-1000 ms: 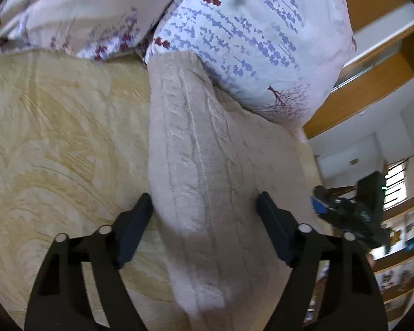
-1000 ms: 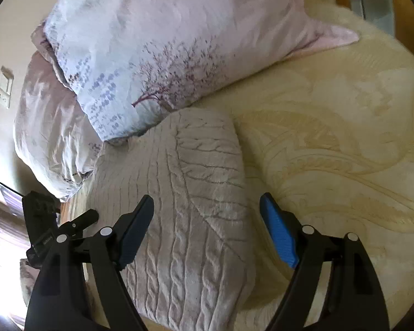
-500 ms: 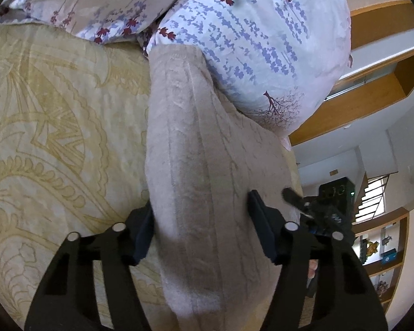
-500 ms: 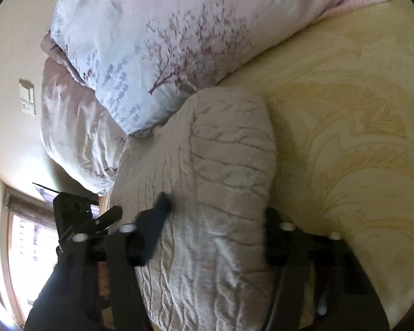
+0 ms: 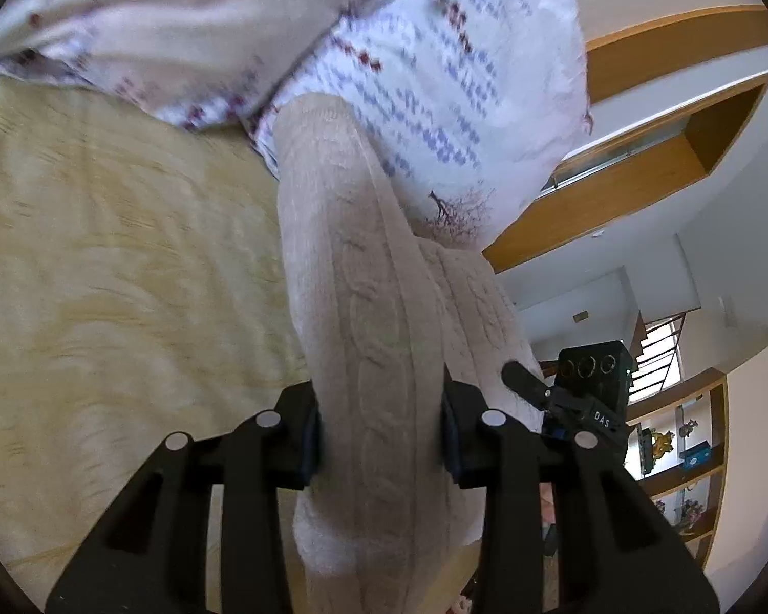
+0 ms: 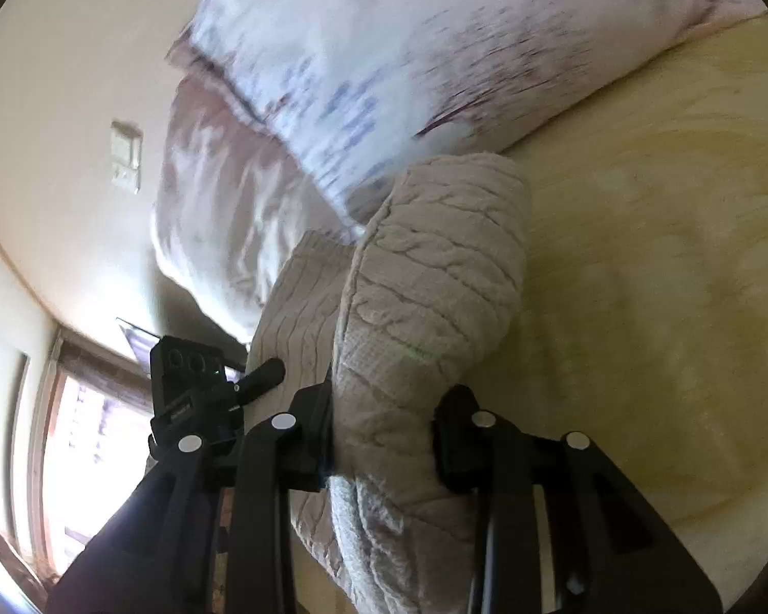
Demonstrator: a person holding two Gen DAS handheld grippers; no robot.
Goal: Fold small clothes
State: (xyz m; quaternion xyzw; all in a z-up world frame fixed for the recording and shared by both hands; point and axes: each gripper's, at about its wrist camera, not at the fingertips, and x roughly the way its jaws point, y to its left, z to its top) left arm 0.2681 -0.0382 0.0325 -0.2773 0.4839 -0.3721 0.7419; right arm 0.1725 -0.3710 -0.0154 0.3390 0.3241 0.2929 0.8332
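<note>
Left wrist view: my left claw (image 5: 379,435) clenched on folded knit sweater (image 5: 368,317); right claw (image 6: 381,435) gripped same sweater (image 6: 425,297). Sweater on bed (image 5: 102,266), against pillow (image 5: 435,66).

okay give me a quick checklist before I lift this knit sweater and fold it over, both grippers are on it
1. Left gripper clamped on the sweater: ok.
2. Right gripper clamped on the sweater's other edge: ok.
3. Both holding the full thickness of the fold: cannot tell.
4. Far end clear of the pillow: not ok, it touches.
5. Bedspread not caught in either grip: ok.
</note>
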